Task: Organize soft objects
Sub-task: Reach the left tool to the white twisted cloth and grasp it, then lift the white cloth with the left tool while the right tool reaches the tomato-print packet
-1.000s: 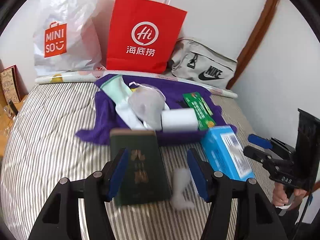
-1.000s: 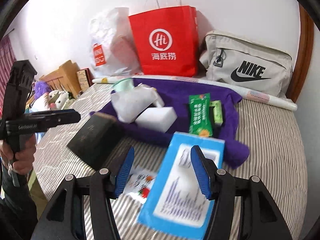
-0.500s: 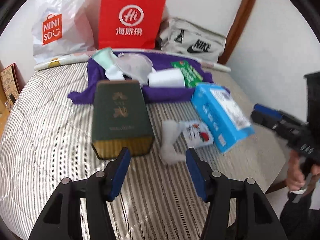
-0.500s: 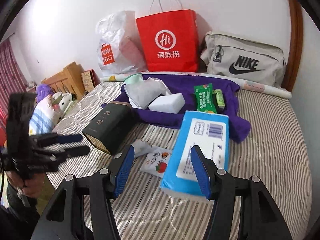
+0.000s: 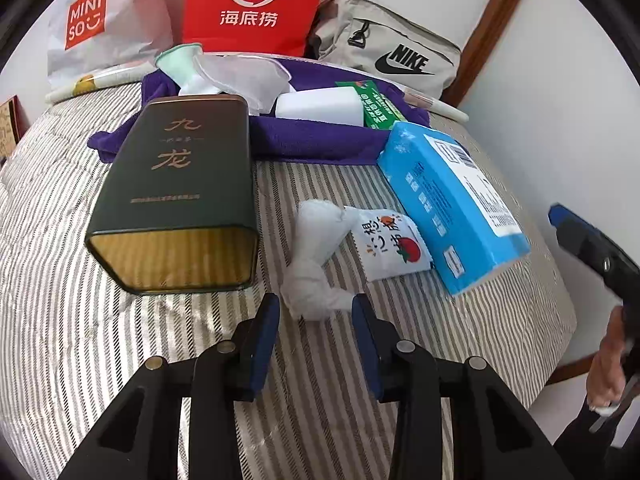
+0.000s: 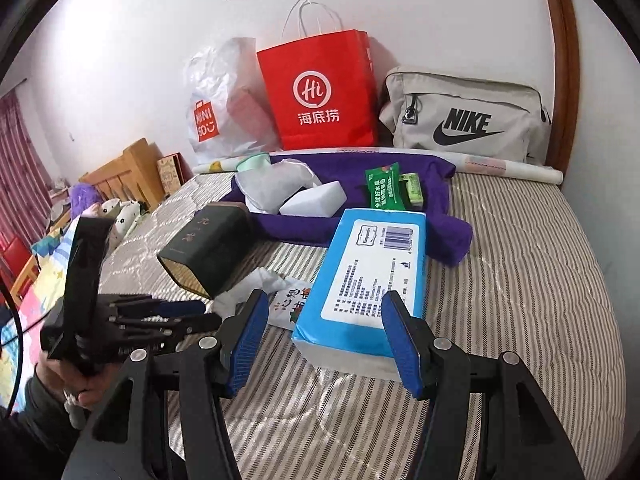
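A white sock with a tomato print on its cuff lies crumpled on the striped bed, between a dark green tin and a blue tissue pack. My left gripper hangs low over the sock's near end. Its jaws are closing with that end between the tips, and the pads are not pressing on it. My right gripper is open. The near end of the blue tissue pack sits between its fingers, with a gap on the left side. Each gripper shows in the other's view: the left gripper, the right gripper.
A purple towel behind holds a white sponge block, a green packet, a mesh pouch and a mint sock. A red paper bag, a white plastic bag and a grey Nike bag line the wall. The bed's edge drops off at right.
My left gripper has sunk toward the bed and come up to the white sock, and its jaws have narrowed. My right gripper has drawn back, so the tissue pack's near end now lies between its fingers.
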The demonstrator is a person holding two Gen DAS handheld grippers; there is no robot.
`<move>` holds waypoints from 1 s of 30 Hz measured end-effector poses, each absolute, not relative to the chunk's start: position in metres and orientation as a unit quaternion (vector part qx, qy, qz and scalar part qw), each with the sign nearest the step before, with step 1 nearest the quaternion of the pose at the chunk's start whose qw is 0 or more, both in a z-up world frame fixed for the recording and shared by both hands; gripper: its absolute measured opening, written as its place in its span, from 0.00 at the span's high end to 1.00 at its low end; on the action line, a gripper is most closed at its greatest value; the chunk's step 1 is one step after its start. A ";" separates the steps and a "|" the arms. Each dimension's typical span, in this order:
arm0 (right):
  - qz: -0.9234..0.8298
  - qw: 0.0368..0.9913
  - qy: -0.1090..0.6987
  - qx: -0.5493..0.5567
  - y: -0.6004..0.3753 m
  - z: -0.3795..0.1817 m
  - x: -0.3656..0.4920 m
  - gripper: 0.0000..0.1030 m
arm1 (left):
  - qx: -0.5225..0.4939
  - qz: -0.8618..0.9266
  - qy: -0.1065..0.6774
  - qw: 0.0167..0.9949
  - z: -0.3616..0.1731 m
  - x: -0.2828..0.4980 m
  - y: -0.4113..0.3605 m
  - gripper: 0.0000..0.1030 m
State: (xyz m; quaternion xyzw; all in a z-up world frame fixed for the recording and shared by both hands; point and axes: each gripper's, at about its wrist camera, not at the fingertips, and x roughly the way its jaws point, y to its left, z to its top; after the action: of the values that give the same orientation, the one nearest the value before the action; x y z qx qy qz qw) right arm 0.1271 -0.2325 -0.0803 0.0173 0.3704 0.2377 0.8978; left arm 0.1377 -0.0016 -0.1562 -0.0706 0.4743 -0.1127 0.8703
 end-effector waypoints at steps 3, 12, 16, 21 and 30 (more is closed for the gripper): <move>0.235 0.899 0.370 0.005 -0.232 -0.085 0.127 0.43 | -0.071 -0.103 0.475 0.871 -0.158 0.143 -0.003 0.66; 0.232 0.893 0.385 0.022 -0.236 -0.098 0.131 0.43 | -0.062 -0.089 0.486 0.867 -0.165 0.159 -0.016 0.66; 0.240 0.889 0.390 0.018 -0.228 -0.099 0.126 0.43 | -0.057 -0.093 0.480 0.870 -0.166 0.159 -0.014 0.79; 0.252 0.883 0.396 -0.001 -0.208 -0.099 0.120 0.43 | -0.062 -0.110 0.470 0.873 -0.160 0.137 -0.002 0.79; 0.236 0.888 0.386 -0.087 -0.151 -0.107 0.117 0.43 | -0.067 -0.083 0.465 0.879 -0.160 0.083 0.043 0.79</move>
State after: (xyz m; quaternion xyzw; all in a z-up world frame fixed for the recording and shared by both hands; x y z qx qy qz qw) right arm 0.1167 -0.1506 -0.1072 -0.0867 0.3859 0.2359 0.8876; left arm 0.0828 0.0428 -0.1603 -0.0673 0.4648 -0.0833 0.8789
